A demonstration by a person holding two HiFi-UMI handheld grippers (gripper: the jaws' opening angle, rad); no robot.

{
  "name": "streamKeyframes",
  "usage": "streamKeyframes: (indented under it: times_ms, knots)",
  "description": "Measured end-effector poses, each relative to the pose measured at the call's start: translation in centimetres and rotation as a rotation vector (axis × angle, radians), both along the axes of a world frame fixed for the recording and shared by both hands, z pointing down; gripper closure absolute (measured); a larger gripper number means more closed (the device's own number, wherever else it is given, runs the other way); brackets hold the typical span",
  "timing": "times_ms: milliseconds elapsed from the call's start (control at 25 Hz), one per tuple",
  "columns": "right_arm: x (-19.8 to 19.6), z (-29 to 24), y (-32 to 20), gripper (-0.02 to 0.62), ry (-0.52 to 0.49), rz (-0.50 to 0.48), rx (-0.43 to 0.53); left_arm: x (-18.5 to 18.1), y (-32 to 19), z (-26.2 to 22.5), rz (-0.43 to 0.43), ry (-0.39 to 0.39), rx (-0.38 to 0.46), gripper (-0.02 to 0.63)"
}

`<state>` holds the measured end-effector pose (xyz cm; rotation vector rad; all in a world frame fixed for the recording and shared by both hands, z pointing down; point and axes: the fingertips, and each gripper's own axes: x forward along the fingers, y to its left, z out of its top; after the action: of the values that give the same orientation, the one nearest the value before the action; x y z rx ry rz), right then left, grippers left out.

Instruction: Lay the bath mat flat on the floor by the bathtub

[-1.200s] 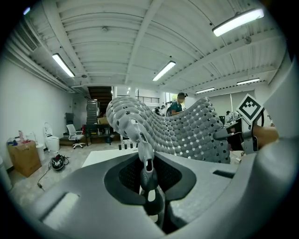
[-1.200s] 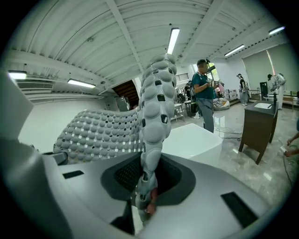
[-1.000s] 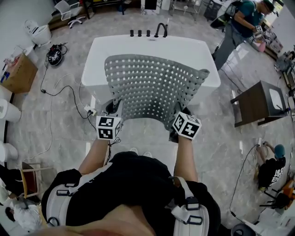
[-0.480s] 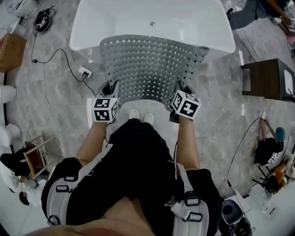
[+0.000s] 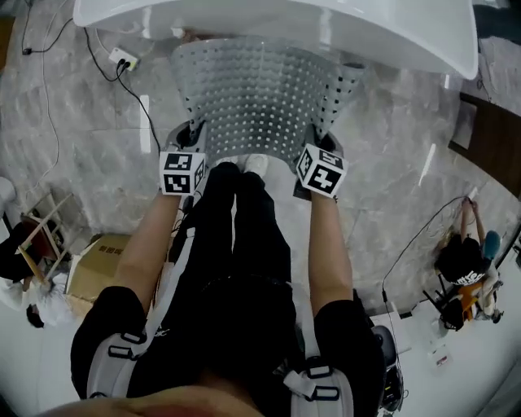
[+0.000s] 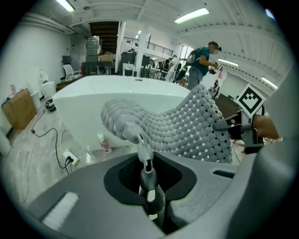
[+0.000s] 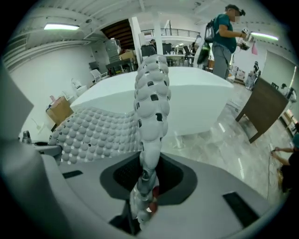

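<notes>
The grey perforated bath mat (image 5: 260,98) hangs in front of the white bathtub (image 5: 277,20), stretched between both grippers above the marble floor. My left gripper (image 5: 194,134) is shut on its near left corner, and the mat (image 6: 187,126) curls away from the left gripper's jaws (image 6: 144,156) toward the tub (image 6: 88,100). My right gripper (image 5: 322,137) is shut on the near right corner. In the right gripper view the mat's edge (image 7: 152,98) rises straight up out of the gripper's jaws (image 7: 144,189). The mat's far edge sags by the tub wall (image 7: 201,100).
My shoes (image 5: 244,166) stand just behind the mat. A power strip (image 5: 122,59) with cables lies left of the tub, and a small bottle (image 6: 103,142) sits at its base. A cardboard box (image 5: 98,261) is at left, a dark table (image 5: 488,134) at right. A person (image 5: 466,269) crouches at right.
Both grippers have come down and nearer my feet with the mat. The mat, earlier held up over the tub, now hangs lower in front of the tub's side.
</notes>
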<state>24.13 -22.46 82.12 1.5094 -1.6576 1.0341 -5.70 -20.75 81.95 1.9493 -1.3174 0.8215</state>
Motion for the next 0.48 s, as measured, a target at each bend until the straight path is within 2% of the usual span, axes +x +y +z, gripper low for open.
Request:
streamKeyframes:
  times_ms: [160,240,480]
  knots:
    - [1.4,14.2,-0.8,0.515,-0.062,0.074,-0.079,-2.6,-0.9,14.8,-0.033,-0.014,-0.124,0.557]
    - [1.4,21.5,-1.5,0.514,-0.072,0.085,-0.122,-4.1,-1.8,21.8,-0.032,-0.024,-0.160,0.555]
    - [0.6,40.4,-3.5,0.503,-0.048,0.044,-0.220,-6.2,-4.3,39.1,0.042,-0.111,-0.150,0.548]
